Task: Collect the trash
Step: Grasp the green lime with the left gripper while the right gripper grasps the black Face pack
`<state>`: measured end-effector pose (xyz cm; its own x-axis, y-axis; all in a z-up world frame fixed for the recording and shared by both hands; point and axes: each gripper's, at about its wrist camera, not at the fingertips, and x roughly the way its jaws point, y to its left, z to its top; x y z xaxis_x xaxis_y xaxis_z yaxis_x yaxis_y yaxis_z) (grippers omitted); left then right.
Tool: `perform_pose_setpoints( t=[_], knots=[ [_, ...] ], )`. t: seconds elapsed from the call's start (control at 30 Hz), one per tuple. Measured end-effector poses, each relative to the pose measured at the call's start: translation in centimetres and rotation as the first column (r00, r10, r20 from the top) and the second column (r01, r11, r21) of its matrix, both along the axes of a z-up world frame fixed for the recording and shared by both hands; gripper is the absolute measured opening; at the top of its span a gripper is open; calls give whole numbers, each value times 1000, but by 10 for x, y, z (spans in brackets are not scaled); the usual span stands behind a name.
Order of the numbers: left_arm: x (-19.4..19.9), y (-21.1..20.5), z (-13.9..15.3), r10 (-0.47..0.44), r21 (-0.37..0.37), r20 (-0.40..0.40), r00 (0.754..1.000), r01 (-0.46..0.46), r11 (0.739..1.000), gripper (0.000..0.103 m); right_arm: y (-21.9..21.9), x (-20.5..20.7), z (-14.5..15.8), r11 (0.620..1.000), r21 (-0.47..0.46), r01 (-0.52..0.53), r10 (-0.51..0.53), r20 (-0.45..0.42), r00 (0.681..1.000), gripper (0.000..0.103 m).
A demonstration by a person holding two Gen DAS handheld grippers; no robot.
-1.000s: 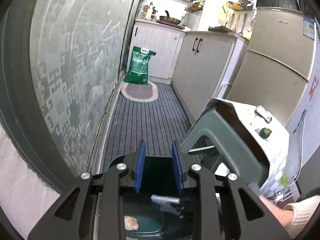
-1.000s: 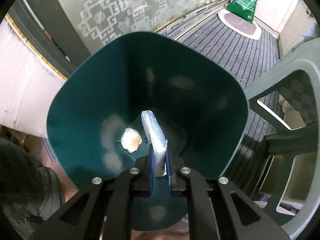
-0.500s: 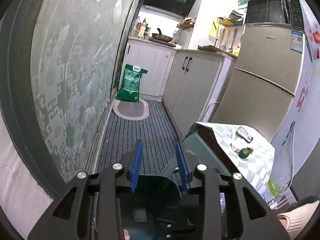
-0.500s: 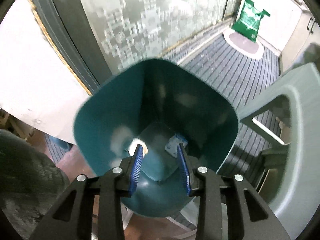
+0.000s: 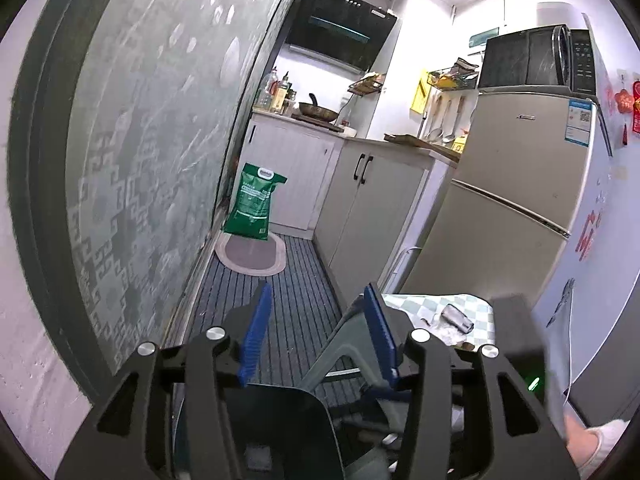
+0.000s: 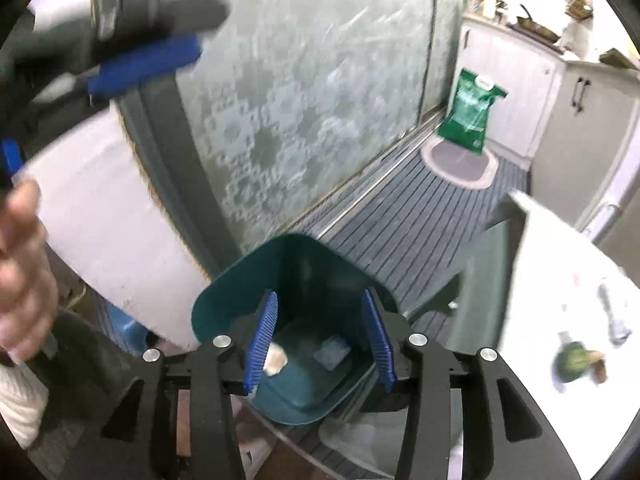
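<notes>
My right gripper [image 6: 322, 340] is opening, empty, above the bin [image 6: 296, 280]; remaining litter, blurred, perhaps a bottle [image 6: 574, 362], lies right on the table [image 6: 560, 264]

Kitchen floor and small table, with what rests on them

The striped floor mat [image 6: 404, 216] carries a teal bin [image 6: 224, 292] near, an oval rug [image 6: 460, 164] and green bag [image 6: 470, 116] far; at right, the checked tablecloth [image 5: 416, 306] holds a crushed can [image 5: 456, 317].
</notes>
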<state>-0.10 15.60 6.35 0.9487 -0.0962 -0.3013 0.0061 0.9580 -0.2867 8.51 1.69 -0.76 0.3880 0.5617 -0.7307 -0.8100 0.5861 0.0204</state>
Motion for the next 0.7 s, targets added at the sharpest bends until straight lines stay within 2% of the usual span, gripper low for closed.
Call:
perform_pose_setpoints(
  t=[0.1,0.33,0.43,0.57,0.7],
  knots=[
    [5,-9,2,-9,0,-7,1000,9,1000,53,-22,9,20,998,40,40,-41,33,999,53],
    [23,-38,-2,-65,19,-50,997,66,998,58,-95,42,55,975,139,172,-181,56,982,59],
    [28,-51,-5,-82,34,-64,995,84,996,62,-122,54,59,962,162,218,-229,54,972,68],
    [40,-69,-12,-111,36,-96,989,115,993,65,-160,74,54,938,210,277,-281,-10,960,70],
    [54,-93,-21,-150,58,-141,979,160,985,66,-182,82,48,921,231,312,-313,-36,949,76]
  ],
)
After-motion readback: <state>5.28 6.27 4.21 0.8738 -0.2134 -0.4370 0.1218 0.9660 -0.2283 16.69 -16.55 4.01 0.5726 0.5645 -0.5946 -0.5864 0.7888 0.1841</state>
